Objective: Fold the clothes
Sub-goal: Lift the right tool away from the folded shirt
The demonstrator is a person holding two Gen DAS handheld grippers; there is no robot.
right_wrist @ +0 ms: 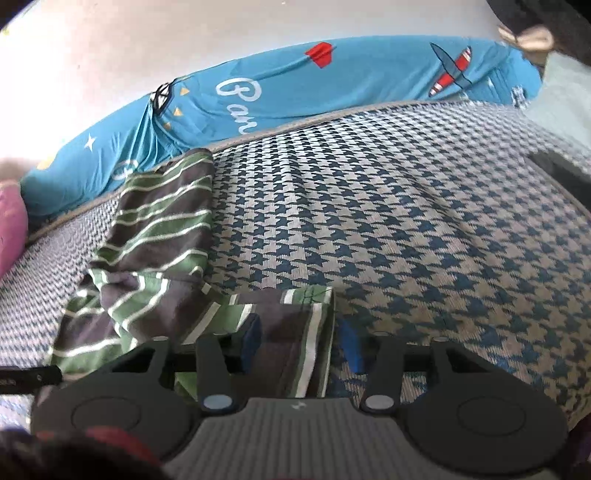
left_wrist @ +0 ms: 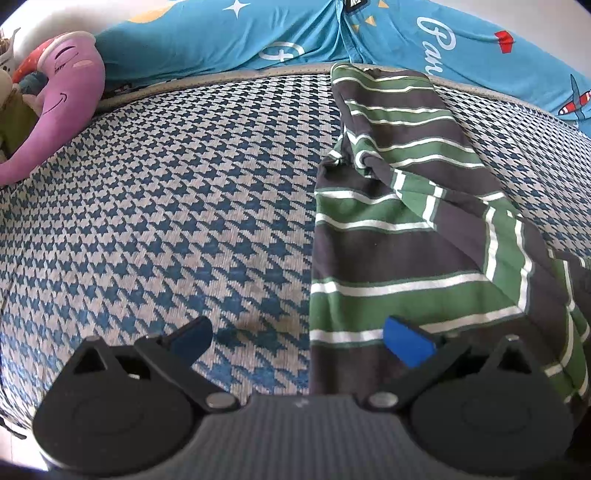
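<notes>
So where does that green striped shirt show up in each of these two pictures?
Left wrist view: the striped shirt fills the right half, running from the far mat edge down to the left tool.
Right wrist view: the shirt lies left of centre, its near edge between the fingers of the right tool.
Shared landmark: the blue pillow behind it.

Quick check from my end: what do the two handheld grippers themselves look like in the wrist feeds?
Both match: the left gripper and right gripper each have a grey ribbed body, two round black side housings, black linkage arms on silver pivot pins, and blue pads on the fingers. No cables or printed markings are readable. A dark, blurred shape fills the right view's bottom-left corner; I can't identify it.
</notes>
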